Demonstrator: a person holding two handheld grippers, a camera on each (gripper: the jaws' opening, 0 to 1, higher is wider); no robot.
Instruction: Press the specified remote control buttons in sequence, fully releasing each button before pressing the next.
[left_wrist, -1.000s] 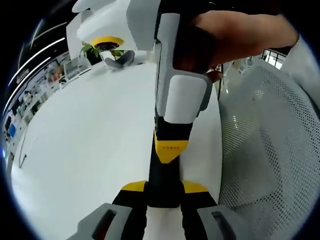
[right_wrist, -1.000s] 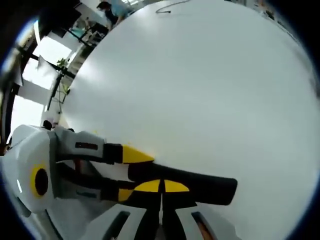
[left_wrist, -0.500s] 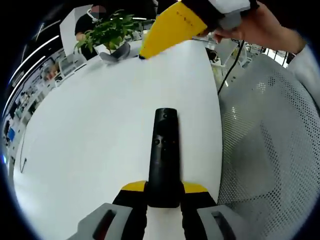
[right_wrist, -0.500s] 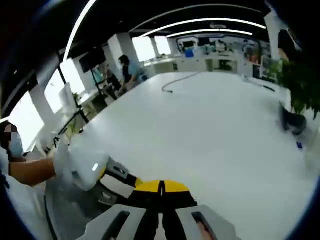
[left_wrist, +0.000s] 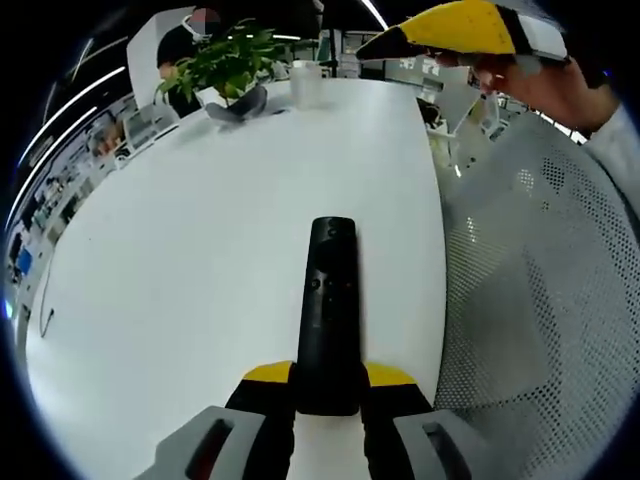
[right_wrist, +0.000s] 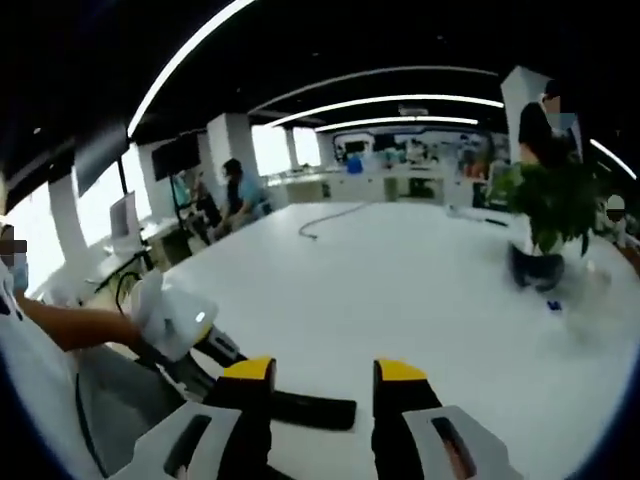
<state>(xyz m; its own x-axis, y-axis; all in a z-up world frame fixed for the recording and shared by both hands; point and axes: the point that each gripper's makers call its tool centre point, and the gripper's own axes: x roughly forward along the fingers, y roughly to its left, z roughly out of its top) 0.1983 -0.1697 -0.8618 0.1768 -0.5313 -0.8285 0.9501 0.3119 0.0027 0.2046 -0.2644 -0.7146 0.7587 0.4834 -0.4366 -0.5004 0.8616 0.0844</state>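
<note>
While the broad white counter (left_wrist: 180, 260) stretches away with a leafy green potted plant (left_wrist: 232, 62) at its far end, the slim black remote control (left_wrist: 327, 310) lies flat near the edge. The left claw (left_wrist: 327, 385) pinches its near end; the right claw (right_wrist: 324, 375), jaws spread, hangs above.

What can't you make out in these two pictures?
- Remote control, left gripper view: button markings too small to read; its near end sits hidden between the left hand-held gripper jaws.
- Remote control, right gripper view: partly behind the open right hand-held gripper jaws.
- Potted plant: pot blurred.
</note>
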